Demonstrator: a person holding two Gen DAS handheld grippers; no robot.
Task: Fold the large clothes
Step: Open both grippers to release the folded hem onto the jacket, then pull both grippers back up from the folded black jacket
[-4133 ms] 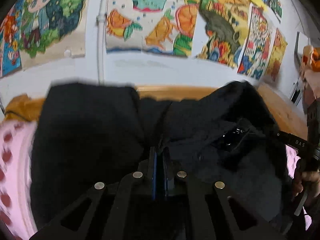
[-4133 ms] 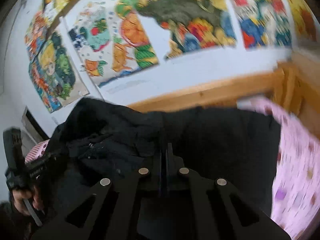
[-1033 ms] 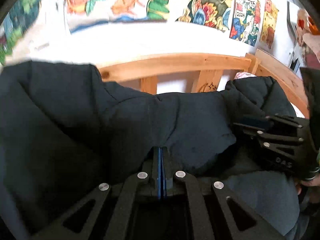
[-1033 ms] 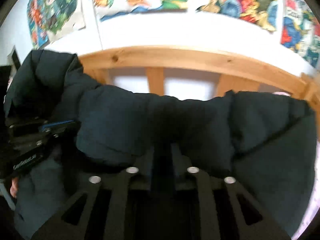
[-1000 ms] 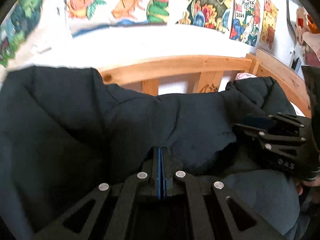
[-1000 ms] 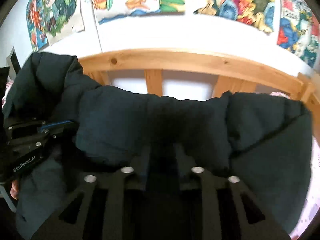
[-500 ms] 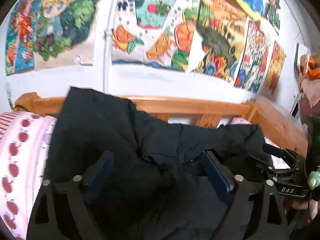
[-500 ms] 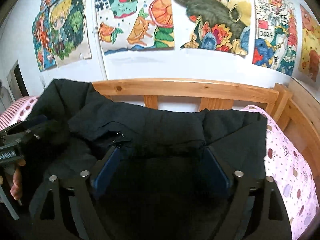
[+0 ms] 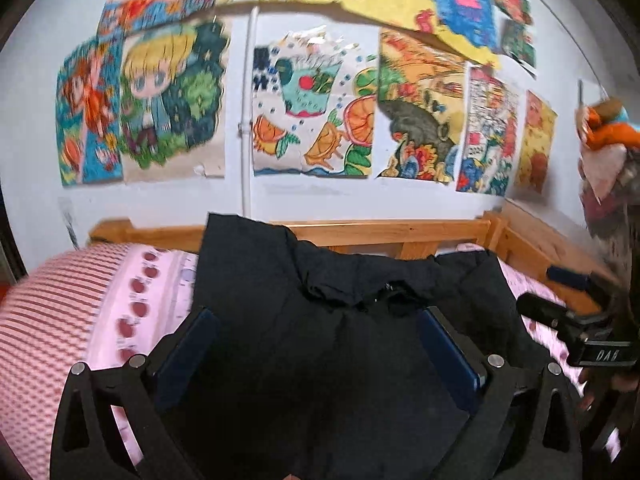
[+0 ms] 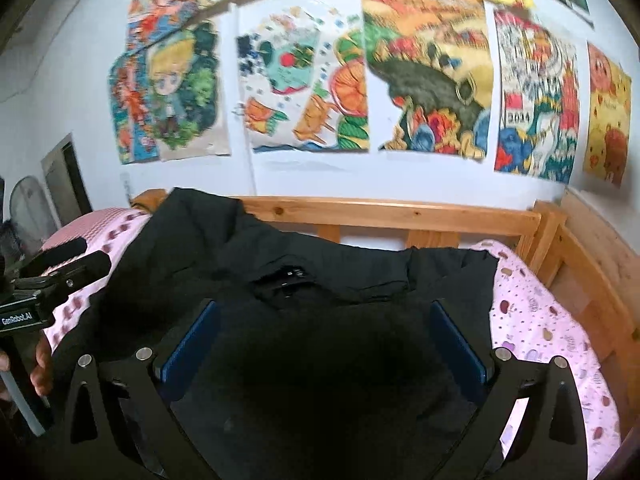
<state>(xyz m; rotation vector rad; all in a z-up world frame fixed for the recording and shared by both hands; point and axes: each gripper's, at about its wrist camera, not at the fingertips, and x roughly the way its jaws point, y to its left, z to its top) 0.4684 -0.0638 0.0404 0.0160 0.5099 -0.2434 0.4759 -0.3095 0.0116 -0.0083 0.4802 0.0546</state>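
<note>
Black fabric fills my two wrist views: the black jacket point(image 9: 320, 320) lies spread across the bed point(image 9: 60, 320), over a pink sheet point(image 10: 540, 320) with a small printed pattern, its far edge bunched up against the wooden bed rail point(image 10: 380, 210). Near the middle of the garment I see a rumpled fold with a dark fastener on it, too blurred for me to identify.

My left hand-held gripper point(image 9: 318, 330) hovers above the jacket with its jaws spread wide, blue pads point(image 9: 188, 344) on each side and nothing between them. My right hand-held gripper point(image 10: 326, 326) is likewise wide open over the cloth, gripping nothing. Each unit shows in the other's view at the frame edge, off to the side of the jacket over the pink sheet.

Behind the rail, the white wall carries a row of colourful drawings point(image 10: 304, 84). At the left end of the bed a pink striped pillow point(image 9: 48, 300) lies beside the jacket.
</note>
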